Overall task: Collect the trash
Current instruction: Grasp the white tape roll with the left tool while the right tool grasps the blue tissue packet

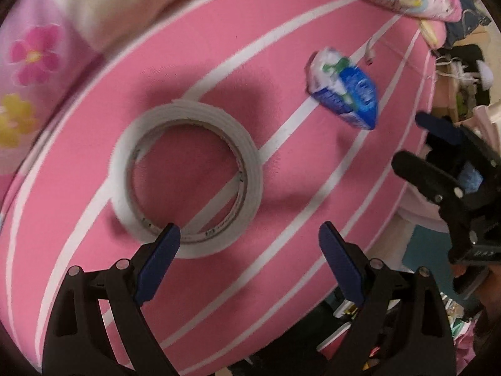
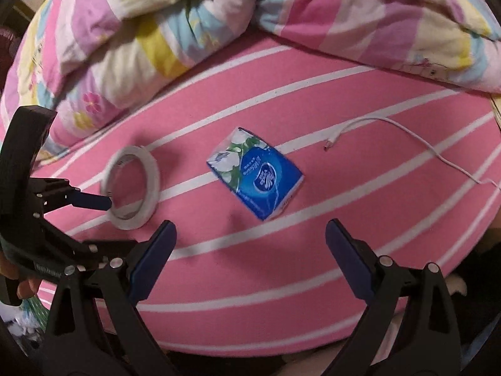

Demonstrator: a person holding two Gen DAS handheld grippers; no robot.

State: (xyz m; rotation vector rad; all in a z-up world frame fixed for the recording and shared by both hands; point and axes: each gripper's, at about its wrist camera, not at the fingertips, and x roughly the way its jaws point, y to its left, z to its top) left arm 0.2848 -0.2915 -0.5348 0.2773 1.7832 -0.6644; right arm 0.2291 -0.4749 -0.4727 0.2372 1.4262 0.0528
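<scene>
A: Left tongs [image 1: 249, 239]: tips spread apart, holding nothing; one tip reaches the near rim of the tape roll [image 1: 187, 178]. Right tongs [image 2: 250, 239]: also spread, empty, hovering near the front edge of the bed [image 2: 281, 282].

B: And the trash?

A: One tissue pack [image 2: 255, 174], blue with white flowers, crumpled, lying mid-bed beyond the right tongs, beside the tape roll but apart from it.

B: Counts?

A: One roll, one pack, one white cable [image 2: 407, 138], one quilt [image 2: 156, 31] along the far edge.
</scene>
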